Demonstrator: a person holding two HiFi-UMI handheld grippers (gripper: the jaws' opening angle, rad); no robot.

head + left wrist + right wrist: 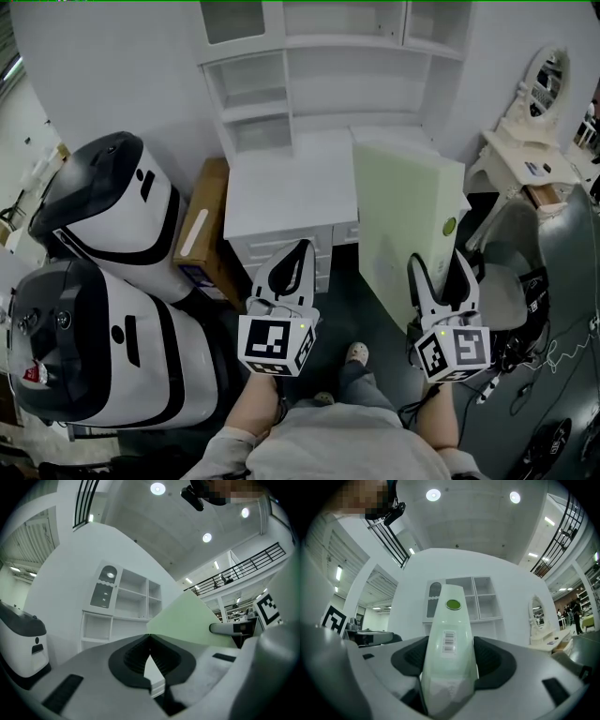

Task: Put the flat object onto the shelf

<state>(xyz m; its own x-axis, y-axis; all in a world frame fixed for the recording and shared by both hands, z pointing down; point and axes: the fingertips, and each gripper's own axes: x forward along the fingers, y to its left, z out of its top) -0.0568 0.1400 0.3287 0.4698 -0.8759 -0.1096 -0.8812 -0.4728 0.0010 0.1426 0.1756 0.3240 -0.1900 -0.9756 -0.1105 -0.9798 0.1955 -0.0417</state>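
The right gripper (450, 667) has its jaws clamped on the near edge of a pale green flat rectangular panel (450, 634), which runs edge-on between them and carries a barcode label (449, 642) and a round green sticker (453, 604). The left gripper (150, 653) has its jaws closed together on nothing. In the head view the panel stands tilted in front of the right part of the white wooden shelf unit with open compartments (328, 75), seemingly clear of the shelves. The white desk top (281, 192) lies directly before the shelf unit. A brown cardboard box (202, 234) and two white-and-black rounded machines (112, 216) sit left of the shelf unit, and a cream vanity with an oval mirror (544, 84) sits right of it.
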